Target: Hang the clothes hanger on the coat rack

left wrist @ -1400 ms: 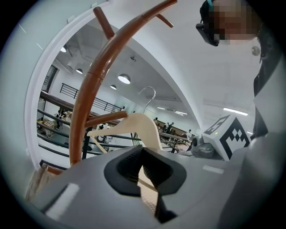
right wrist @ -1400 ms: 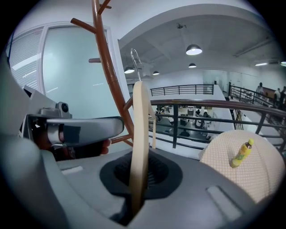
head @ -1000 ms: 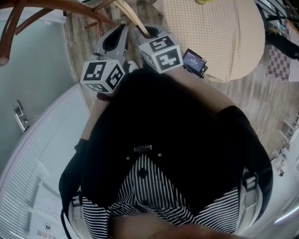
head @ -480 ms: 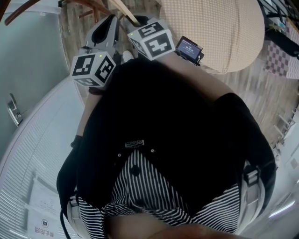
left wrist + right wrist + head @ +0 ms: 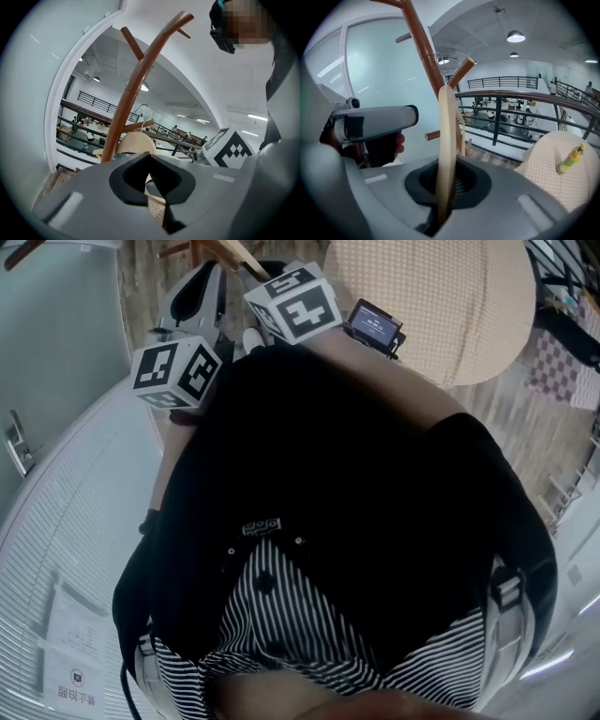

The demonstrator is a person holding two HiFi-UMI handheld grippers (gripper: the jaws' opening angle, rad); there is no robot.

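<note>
Clamping a pale wooden clothes hanger (image 5: 446,140) edge-on between its jaws, the right gripper (image 5: 445,197) holds the flat, smooth board upright just in front of a brown wooden coat rack (image 5: 423,47). The rack's round pole leans up and to the left and throws off short, blunt pegs. The board rises beside the pole, between an upper peg (image 5: 462,69) and a lower peg (image 5: 433,136). Only the left gripper view shows the hanger's thin silver wire hook (image 5: 143,110), which curls close by the pole above a peg. Whether the hook touches the rack cannot be told. The left gripper (image 5: 149,164), carried in a hand (image 5: 386,147) to the left of the rack, has its jaws drawn almost together with nothing between them. Right of the rack sits a rounded beige checked beanbag cushion (image 5: 562,178) with a small yellow bottle (image 5: 570,159) lying on it, and a dark metal railing (image 5: 511,96) runs behind the rack. The head view alone takes in the person's black top (image 5: 366,484) and striped shirt (image 5: 291,624). It also shows the grippers' black-and-white marker cubes (image 5: 293,304) side by side, with the hanger only a pale sliver above them.
</note>
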